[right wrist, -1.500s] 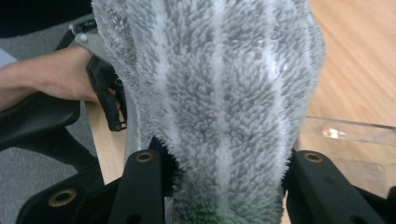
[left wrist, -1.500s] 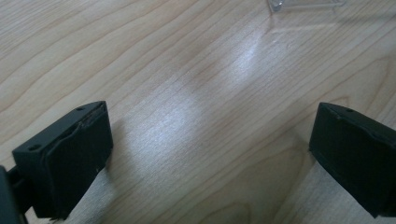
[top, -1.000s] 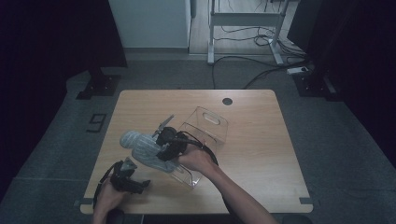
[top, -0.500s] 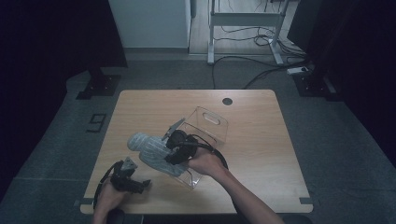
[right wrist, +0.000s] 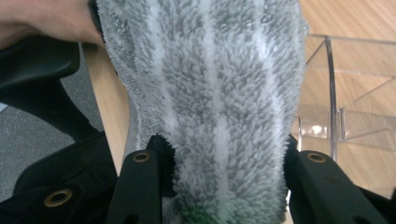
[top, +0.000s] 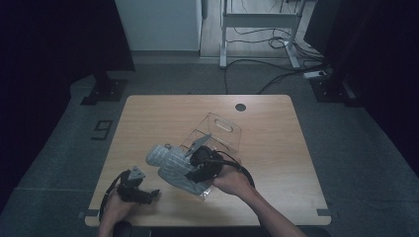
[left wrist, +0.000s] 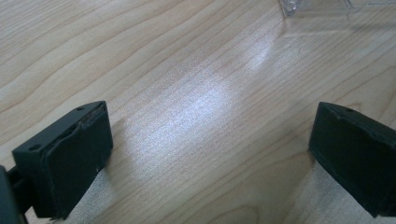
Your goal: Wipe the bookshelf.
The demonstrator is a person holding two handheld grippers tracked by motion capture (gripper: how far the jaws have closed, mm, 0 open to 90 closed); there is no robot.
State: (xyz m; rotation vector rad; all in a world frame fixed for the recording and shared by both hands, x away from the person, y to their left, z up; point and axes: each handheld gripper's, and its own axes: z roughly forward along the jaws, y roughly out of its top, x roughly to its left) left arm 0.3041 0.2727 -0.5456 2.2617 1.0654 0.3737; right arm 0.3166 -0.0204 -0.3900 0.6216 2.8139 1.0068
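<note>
A grey fluffy sock [top: 168, 163] with pale stripes is held just above the table's middle. My right gripper [top: 197, 167] is shut on one end of it. In the right gripper view the sock [right wrist: 210, 84] fills the gap between the two black jaws of the right gripper [right wrist: 224, 186], and both press on its sides. A clear plastic box [top: 223, 131] stands right behind the sock, seen as clear walls [right wrist: 345, 116] to its right. My left gripper [top: 141, 190] rests near the front left edge, open over bare wood [left wrist: 210, 107], with nothing between its jaws.
The wooden table [top: 276, 148] has a round cable hole [top: 240, 106] at the back. A clear plastic corner [left wrist: 317, 5] lies ahead of the left jaws. The person's other hand [right wrist: 42, 18] shows beyond the sock. Dark floor, cables and a desk frame [top: 257, 29] lie behind.
The right hand has carried the sock to the right and slightly toward the near edge. The left gripper has stayed where it was.
</note>
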